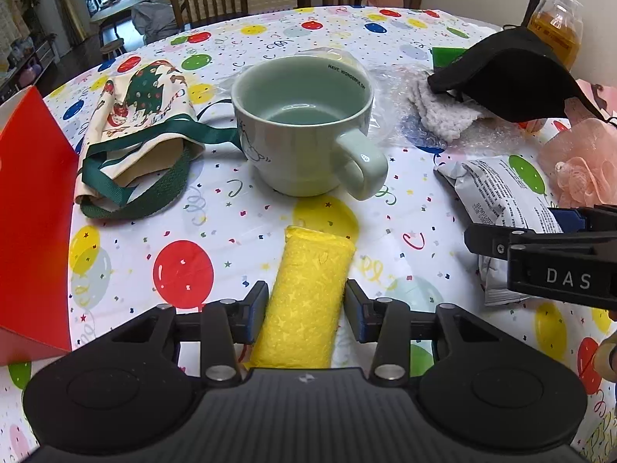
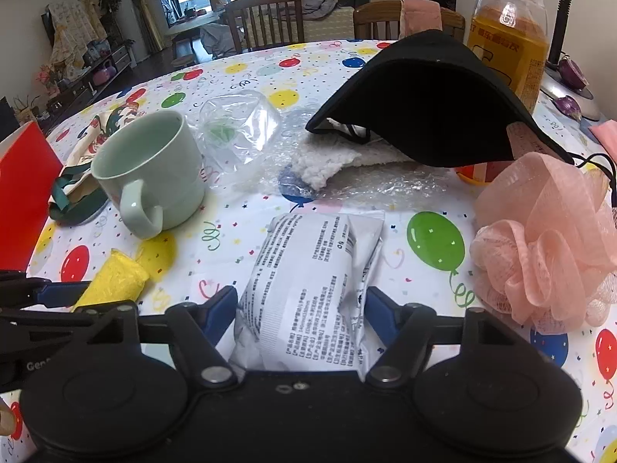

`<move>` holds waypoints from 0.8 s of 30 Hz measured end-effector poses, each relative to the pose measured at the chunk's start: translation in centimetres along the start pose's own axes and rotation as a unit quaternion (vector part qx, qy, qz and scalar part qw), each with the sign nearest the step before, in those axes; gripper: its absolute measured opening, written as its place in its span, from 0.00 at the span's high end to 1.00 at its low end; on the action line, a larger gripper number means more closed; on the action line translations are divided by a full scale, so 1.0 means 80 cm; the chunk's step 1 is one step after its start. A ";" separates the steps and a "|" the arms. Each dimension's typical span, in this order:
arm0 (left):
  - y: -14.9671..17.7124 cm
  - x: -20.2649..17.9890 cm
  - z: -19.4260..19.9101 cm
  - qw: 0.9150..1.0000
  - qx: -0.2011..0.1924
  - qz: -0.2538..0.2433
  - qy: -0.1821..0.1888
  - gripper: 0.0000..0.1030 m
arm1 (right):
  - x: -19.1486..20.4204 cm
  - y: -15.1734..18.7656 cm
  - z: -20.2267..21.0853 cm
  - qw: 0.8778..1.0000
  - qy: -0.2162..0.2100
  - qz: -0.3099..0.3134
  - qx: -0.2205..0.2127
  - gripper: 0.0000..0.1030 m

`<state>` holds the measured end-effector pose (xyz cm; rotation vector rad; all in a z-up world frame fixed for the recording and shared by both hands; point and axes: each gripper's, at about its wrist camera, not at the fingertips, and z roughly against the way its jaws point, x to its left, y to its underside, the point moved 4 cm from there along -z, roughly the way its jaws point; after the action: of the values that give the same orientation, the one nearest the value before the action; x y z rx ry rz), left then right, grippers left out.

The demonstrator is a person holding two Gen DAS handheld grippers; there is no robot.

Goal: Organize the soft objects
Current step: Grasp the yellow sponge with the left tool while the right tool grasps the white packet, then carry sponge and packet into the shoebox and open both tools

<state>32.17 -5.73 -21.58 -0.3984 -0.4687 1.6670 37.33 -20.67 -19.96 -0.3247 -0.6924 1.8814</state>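
A yellow sponge lies on the balloon tablecloth, and my left gripper is shut on its near end. It also shows in the right wrist view. A white printed packet lies lengthwise between the fingers of my right gripper, which press its sides. That packet shows at the right of the left wrist view. A pink mesh puff, a black face mask, a white fluffy cloth and a printed drawstring bag lie around.
A pale green mug stands mid-table beyond the sponge. A red box stands at the left edge. Bubble wrap and a clear plastic bag lie behind. An orange jar and lamp base stand far right.
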 end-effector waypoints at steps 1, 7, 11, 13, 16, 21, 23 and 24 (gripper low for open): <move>0.000 0.000 0.001 1.000 0.000 0.002 -0.001 0.61 | 0.001 0.000 0.002 1.000 -0.003 0.002 -0.002 0.37; 0.003 0.000 0.006 1.000 -0.002 0.014 -0.005 0.62 | 0.003 0.002 0.013 1.000 -0.022 0.014 -0.011 0.51; 0.004 0.001 0.012 1.000 -0.004 0.027 -0.006 0.62 | 0.005 0.003 0.025 0.999 -0.024 0.026 -0.022 0.52; 0.004 0.001 0.016 0.999 -0.006 0.036 -0.009 0.62 | 0.006 0.002 0.033 0.999 -0.028 0.031 -0.026 0.52; 0.004 0.004 0.026 0.998 -0.012 0.053 -0.006 0.62 | 0.010 0.001 0.050 0.998 -0.037 0.041 -0.035 0.52; 0.005 0.011 0.047 0.997 -0.024 0.072 -0.008 0.62 | 0.020 -0.001 0.078 0.996 -0.048 0.061 -0.045 0.52; 0.006 0.016 0.058 0.996 -0.029 0.079 -0.012 0.62 | 0.027 -0.004 0.090 0.994 -0.056 0.072 -0.052 0.52; 0.006 0.019 0.064 0.996 -0.031 0.084 -0.012 0.62 | 0.030 -0.005 0.096 0.994 -0.059 0.079 -0.056 0.52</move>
<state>28.91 -4.70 -17.48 -0.4759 -0.5170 1.8246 32.68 -20.80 -13.41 -0.3496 -0.8770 2.0278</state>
